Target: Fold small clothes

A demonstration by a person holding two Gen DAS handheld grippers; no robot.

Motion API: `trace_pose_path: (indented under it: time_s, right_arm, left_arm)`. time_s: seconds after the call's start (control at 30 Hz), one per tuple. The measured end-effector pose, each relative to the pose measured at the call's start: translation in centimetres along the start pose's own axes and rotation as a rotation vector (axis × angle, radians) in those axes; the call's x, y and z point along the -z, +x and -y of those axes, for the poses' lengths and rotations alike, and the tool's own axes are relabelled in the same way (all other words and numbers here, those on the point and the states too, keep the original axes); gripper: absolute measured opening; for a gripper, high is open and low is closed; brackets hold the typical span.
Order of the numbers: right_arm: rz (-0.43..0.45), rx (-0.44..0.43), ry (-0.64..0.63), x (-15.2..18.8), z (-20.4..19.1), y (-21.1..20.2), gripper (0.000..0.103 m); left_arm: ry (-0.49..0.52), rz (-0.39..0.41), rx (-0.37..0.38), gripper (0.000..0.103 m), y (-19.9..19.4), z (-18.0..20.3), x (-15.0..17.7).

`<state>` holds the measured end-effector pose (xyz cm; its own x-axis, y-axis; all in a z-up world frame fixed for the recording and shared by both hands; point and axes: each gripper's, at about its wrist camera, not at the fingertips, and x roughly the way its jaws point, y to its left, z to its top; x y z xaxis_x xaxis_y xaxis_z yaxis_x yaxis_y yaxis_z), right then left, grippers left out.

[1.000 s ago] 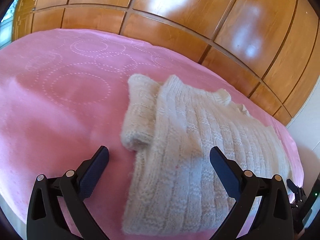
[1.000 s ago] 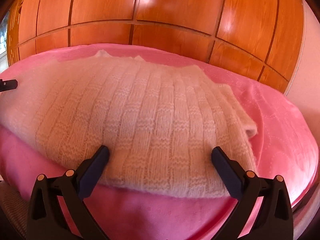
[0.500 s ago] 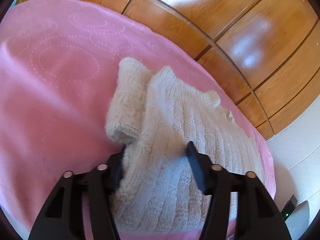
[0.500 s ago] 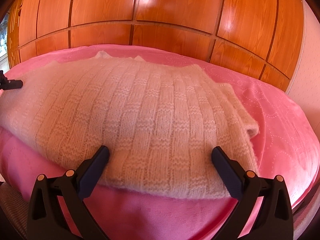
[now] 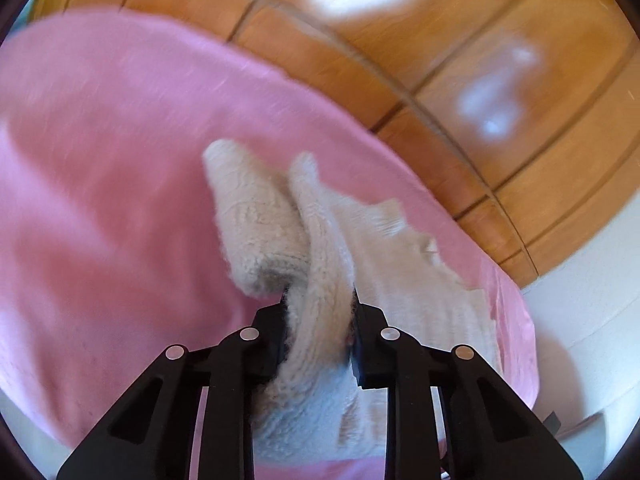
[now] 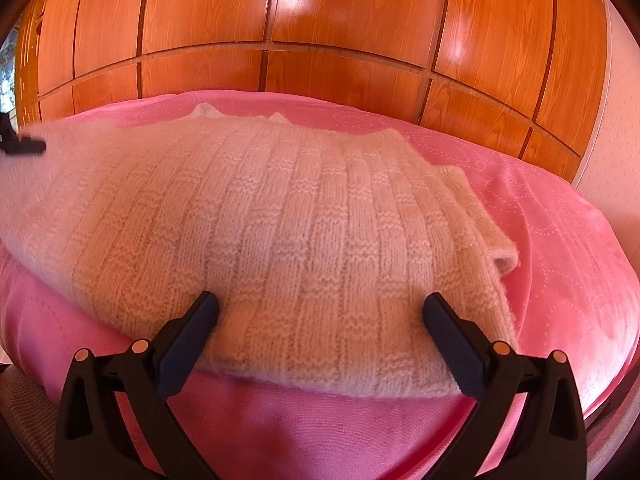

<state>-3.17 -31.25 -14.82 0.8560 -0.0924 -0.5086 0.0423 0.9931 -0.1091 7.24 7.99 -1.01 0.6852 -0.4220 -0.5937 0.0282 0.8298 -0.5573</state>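
One cream knitted sweater (image 6: pixel 280 240), ribbed in a block pattern, lying on a pink bedspread (image 6: pixel 540 240) with a stitched ring pattern; its hem runs along the near edge of the bedspread, its neckline toward the far edge, below a wall of wooden wardrobe panels (image 6: pixel 340 20). A folded sleeve (image 6: pixel 480 220) lies at its right side. Left gripper (image 5: pixel 320 308): jaws drawn together, clamped on a raised fold of the sweater (image 5: pixel 324 280) at its left side, with the other sleeve (image 5: pixel 256 232) bunched just beside it; this view is motion-blurred. Right gripper (image 6: pixel 320 308): jaws spread wide, over the sweater near its hem, contact not discernible, holding nothing.
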Motion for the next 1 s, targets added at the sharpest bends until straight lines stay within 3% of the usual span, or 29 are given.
trace_pose_path:
  time_s: [0.27, 0.7, 0.8, 0.83, 0.9, 0.97, 1.0]
  right_arm:
    - [0.004, -0.01, 0.007, -0.1, -0.1, 0.0, 0.101]
    - [0.009, -0.032, 0.021, -0.3, 0.0, -0.3, 0.101]
    - [0.01, -0.032, 0.022, -0.3, -0.1, -0.3, 0.101]
    - [0.01, -0.034, 0.022, -0.3, 0.0, -0.4, 0.101]
    - [0.013, -0.04, 0.025, -0.4, -0.1, -0.5, 0.101]
    - [0.014, -0.045, 0.027, -0.4, -0.1, -0.5, 0.101]
    - [0.015, -0.047, 0.028, -0.4, -0.1, -0.5, 0.101]
  left_arm:
    - [0.253, 0.067, 0.107, 0.022, -1.0, 7.8, -0.2]
    - [0.443, -0.019, 0.257, 0.02, 3.1, 17.8, 1.0]
    - [0.493, -0.051, 0.314, 0.012, 4.2, 20.1, 1.7]
    - [0.516, -0.067, 0.345, 0.0, 4.6, 20.8, 2.0]
    - [0.598, -0.102, 0.379, 0.0, 5.7, 22.9, 3.2]
    - [0.67, -0.115, 0.332, 0.0, 7.0, 24.2, 4.3]
    - [0.653, -0.127, 0.335, 0.0, 7.3, 24.2, 4.3]
